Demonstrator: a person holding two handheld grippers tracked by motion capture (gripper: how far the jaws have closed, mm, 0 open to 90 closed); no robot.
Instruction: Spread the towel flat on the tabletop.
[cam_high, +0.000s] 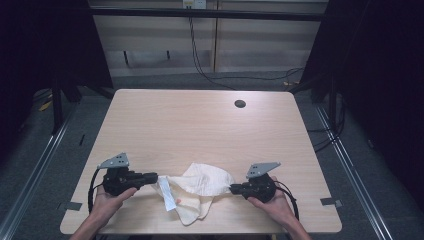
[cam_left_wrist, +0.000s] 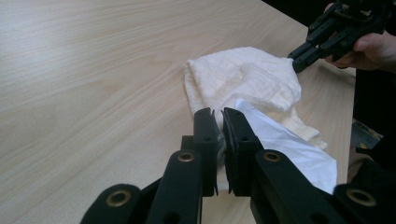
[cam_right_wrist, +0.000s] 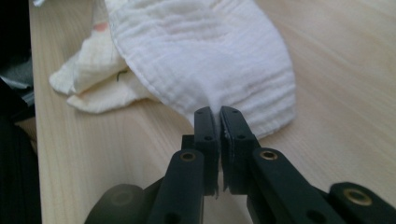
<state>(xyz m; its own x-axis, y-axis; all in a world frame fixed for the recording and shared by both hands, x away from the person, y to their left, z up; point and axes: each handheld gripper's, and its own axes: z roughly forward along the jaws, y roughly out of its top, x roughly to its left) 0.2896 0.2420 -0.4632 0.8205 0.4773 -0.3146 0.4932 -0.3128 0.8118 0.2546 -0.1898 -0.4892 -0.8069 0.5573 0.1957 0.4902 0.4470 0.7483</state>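
High view: crumpled cream cloth sits near the table's near edge, between the two tools. Left gripper points inward at the cloth's left end, where a white tag or strip hangs off just ahead of its tips. Right gripper points inward at the cloth's right edge, tips touching fabric. Both hands are low, near the tabletop.

Left gripper view: jaws together, clamped on a thin bit of the cloth right at the tips; white tag trails off to the right of the jaws. The bulk of the cloth lies ahead and slightly right. The other tool is on the far side, nipping the opposite edge.

Right gripper view: jaws together on the hemmed edge of the cloth, fabric puckers into the tips. The rest bunches ahead and to the left.

Progress, as I judge it: both pinches look made, one at each end. The cloth is not yet lifted, spread or flattened; it remains a wrinkled heap. Left to do: likely pull apart or raise to open it out, then lay or fold.
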